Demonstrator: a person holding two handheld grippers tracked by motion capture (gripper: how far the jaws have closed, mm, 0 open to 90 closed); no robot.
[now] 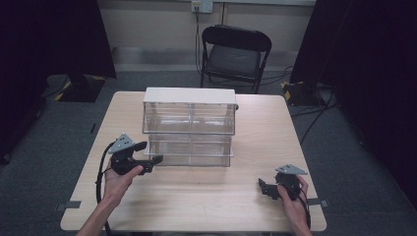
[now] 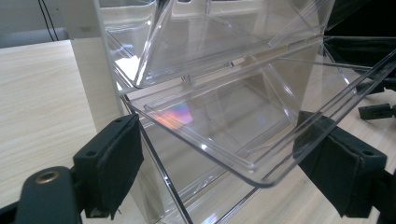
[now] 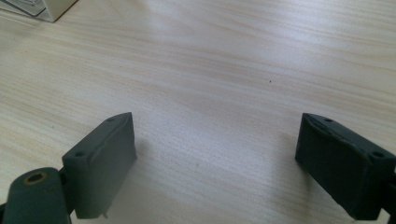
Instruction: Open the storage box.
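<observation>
On the pale wooden table (image 1: 196,196), toward its far edge and about midway between the left and right edges, we see a clear plastic drawer unit (image 1: 189,125) with a white top, two tiers high. Its lower tier stands out toward the near edge, and in the left gripper view the bottom drawer (image 2: 233,140) is tilted or drawn out, its rounded front corner jutting toward the camera while the upper compartments (image 2: 210,37) sit above it

Beyond the table's far edge we see a black folding chair (image 1: 235,54) on the grey floor

At the unit's lower left corner, our left gripper (image 1: 147,153) sits with its jaws spread wide; in its own view the two black pads (image 2: 112,163) stand either side of the drawer's front corner, and we cannot tell whether either pad touches the plastic

Near the table's right near corner, well apart from the unit, our right gripper (image 1: 265,188) rests low over bare wood, jaws wide and holding nothing; its pads (image 3: 100,161) frame plain tabletop
</observation>
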